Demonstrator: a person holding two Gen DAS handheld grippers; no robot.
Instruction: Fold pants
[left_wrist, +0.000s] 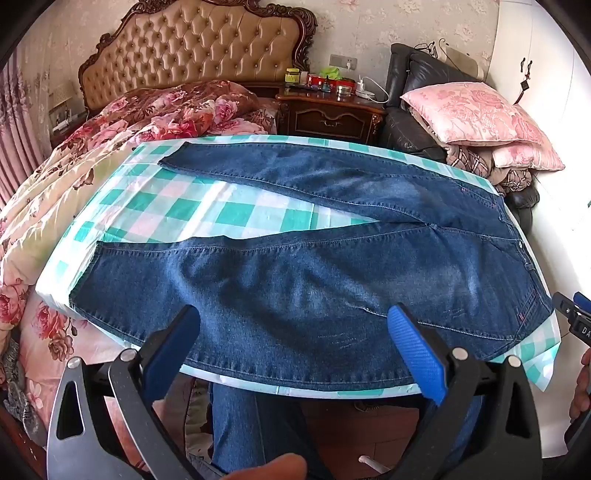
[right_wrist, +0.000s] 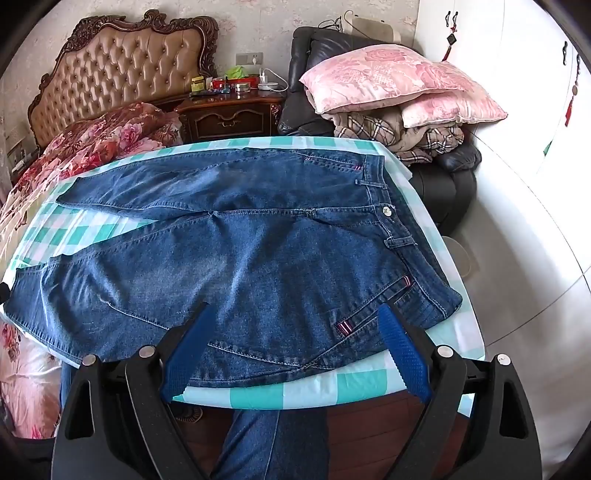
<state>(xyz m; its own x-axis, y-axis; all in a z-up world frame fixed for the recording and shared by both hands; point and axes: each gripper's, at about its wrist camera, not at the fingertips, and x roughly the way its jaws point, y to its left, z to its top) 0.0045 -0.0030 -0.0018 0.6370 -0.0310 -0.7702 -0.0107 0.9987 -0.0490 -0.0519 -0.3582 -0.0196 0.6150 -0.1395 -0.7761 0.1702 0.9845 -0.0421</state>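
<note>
Left wrist view: jeans (left_wrist: 314, 266) lie flat and unfolded on the counter (left_wrist: 207, 214), which has a green-and-white check cover. Legs are spread in a V, hems toward the left side of the frame, waistband at the right edge of the counter. Near leg runs along the counter's near edge. Left gripper (left_wrist: 293, 321) hangs over the near leg, jaws wide, nothing between them; both blue pads clear of the denim as far as I can tell. Edge of the right gripper (left_wrist: 574, 317) shows at the far right, just off the waistband corner. Behind the counter: bed (left_wrist: 110, 140) with floral quilt, tufted headboard (left_wrist: 195, 44), nightstand (left_wrist: 328, 110) with small clutter on top, dark armchair (left_wrist: 406, 122) stacked with pink pillows (left_wrist: 476, 110).

Right wrist view: same jeans (right_wrist: 240, 251), seen from the waist end. Waistband with button (right_wrist: 386, 211) and belt loops sits at the right, front pocket with striped tab near the jaws. Right gripper (right_wrist: 293, 314) hovers over the hip and pocket area at the counter's (right_wrist: 332, 387) near edge, jaws wide, nothing gripped. Person's leg in blue denim (right_wrist: 273, 443) visible below the counter edge. Bed (right_wrist: 74, 147), nightstand (right_wrist: 231, 114) and pillows (right_wrist: 391, 77) in the background; white cabinet doors (right_wrist: 517, 92) at right.
</note>
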